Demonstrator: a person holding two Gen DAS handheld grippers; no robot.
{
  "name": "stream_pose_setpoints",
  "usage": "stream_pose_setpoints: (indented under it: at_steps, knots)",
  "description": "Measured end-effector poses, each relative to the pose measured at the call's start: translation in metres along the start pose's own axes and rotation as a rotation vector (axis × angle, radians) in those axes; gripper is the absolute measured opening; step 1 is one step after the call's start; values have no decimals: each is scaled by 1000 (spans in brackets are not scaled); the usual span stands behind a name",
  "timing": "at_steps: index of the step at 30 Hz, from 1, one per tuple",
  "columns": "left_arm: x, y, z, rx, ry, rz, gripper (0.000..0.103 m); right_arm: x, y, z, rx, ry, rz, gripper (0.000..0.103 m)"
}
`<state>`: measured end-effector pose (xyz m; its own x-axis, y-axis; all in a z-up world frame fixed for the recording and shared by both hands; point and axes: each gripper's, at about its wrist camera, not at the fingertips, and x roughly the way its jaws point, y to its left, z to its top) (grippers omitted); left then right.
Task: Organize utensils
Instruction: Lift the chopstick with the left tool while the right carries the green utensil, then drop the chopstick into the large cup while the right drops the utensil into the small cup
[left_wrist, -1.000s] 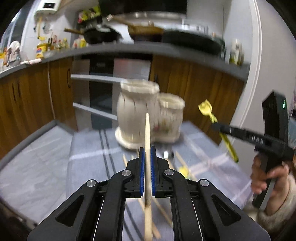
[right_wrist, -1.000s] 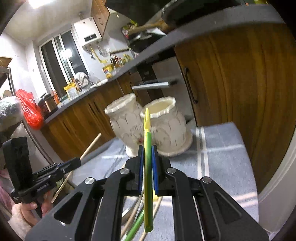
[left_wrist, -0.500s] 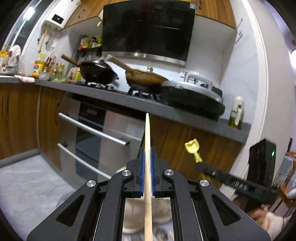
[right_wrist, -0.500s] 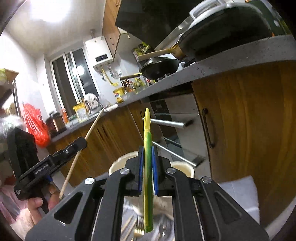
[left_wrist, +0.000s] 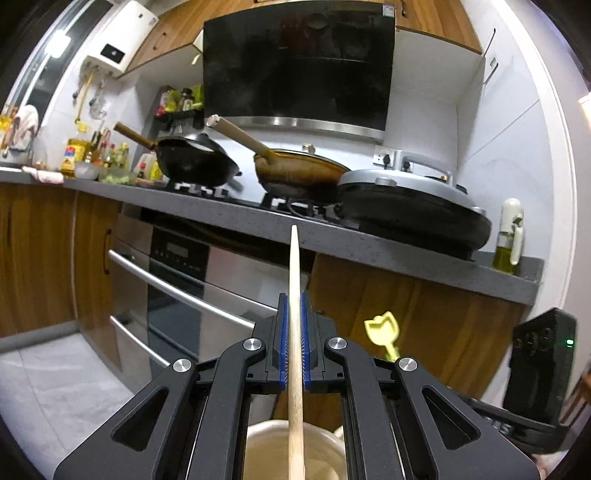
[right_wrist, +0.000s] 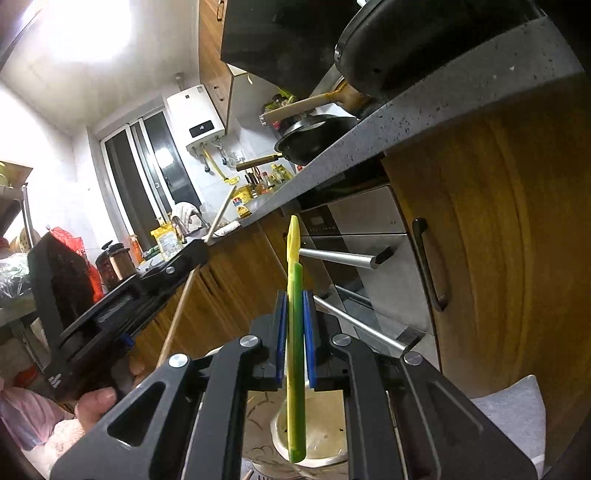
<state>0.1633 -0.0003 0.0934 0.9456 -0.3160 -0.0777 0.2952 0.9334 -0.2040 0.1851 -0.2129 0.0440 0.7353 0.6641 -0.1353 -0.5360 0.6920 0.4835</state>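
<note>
My left gripper (left_wrist: 294, 306) is shut on a wooden chopstick (left_wrist: 295, 332) that stands upright between the blue pads. Its lower end hangs over the open mouth of a cream ceramic holder (left_wrist: 269, 450). My right gripper (right_wrist: 294, 306) is shut on a yellow-green plastic utensil (right_wrist: 295, 350), also upright, with its lower end over the mouth of a cream holder (right_wrist: 325, 424). The utensil's yellow tulip-shaped end (left_wrist: 382, 328) shows in the left wrist view. In the right wrist view, the left gripper (right_wrist: 192, 258) with its chopstick (right_wrist: 181, 314) is at the left, held by a hand (right_wrist: 96, 402).
A grey counter (left_wrist: 369, 243) runs ahead at gripper height, with a stove, a black wok (left_wrist: 192, 162), a brown pan (left_wrist: 303, 173) and a lidded griddle (left_wrist: 410, 206). Below are an oven with steel handles (left_wrist: 177, 288) and wooden cabinet doors (right_wrist: 498, 240). A grey cloth (right_wrist: 517, 410) lies under the holders.
Both grippers have risen and tipped up toward level. The holders, a second ago ahead on the cloth, now sit right under the fingers. Each gripper kept its utensil.
</note>
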Motion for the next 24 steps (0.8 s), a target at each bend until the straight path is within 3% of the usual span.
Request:
stream_pose_setpoints:
  at_steps: [17,24]
  knots:
    - [11,1,-13,27,-1,28,7,-1,-1,-9,-34,-32,-38,8]
    - [8,12,-18,-32,-15,27,7,1,-5,-11,-32,-60,-60,8]
